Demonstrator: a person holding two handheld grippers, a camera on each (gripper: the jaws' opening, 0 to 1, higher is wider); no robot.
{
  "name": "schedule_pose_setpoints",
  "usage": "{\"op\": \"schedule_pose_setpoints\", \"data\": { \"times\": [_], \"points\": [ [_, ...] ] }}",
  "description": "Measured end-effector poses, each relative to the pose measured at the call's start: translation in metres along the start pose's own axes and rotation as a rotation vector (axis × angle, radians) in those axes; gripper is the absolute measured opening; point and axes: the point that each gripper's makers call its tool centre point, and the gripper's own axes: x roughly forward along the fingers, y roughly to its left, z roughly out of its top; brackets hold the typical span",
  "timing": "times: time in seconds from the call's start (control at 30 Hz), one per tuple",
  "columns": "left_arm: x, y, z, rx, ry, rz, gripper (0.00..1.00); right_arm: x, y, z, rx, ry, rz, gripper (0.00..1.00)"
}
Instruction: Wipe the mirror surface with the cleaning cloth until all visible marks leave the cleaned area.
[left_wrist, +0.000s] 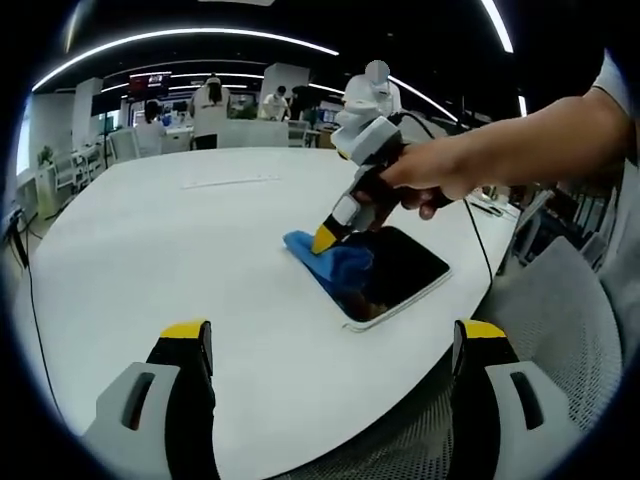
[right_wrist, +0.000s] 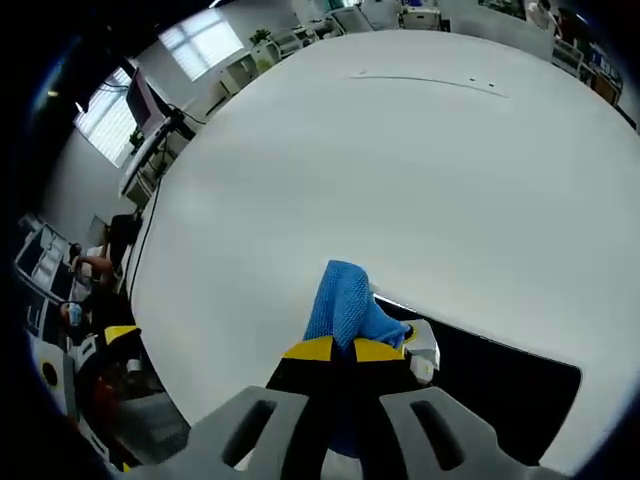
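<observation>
The right claw is pinching the blue waffle-weave cleaning cloth between nearly closed jaws, pressing it onto the near-left end of the dark rectangular mirror that is lying flat on the wide white table. The left claw is hanging wide apart over the table edge, gripping nothing. Wiping looks to be underway at one end; whether marks are remaining on the rest of the glass is too dark to judge.
</observation>
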Motion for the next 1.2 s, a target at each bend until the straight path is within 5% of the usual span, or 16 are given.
{"op": "schedule_pose_setpoints", "data": {
  "times": [0.33,1.2],
  "points": [
    [0.000,0.002,0.000,0.000,-0.002,0.007,0.99,0.010,-0.012,0.016,-0.002,-0.005,-0.005,0.00],
    [0.001,-0.001,0.003,-0.022,-0.017,-0.008,0.99,-0.001,-0.023,0.007,-0.001,-0.005,-0.013,0.00]
  ]
}}
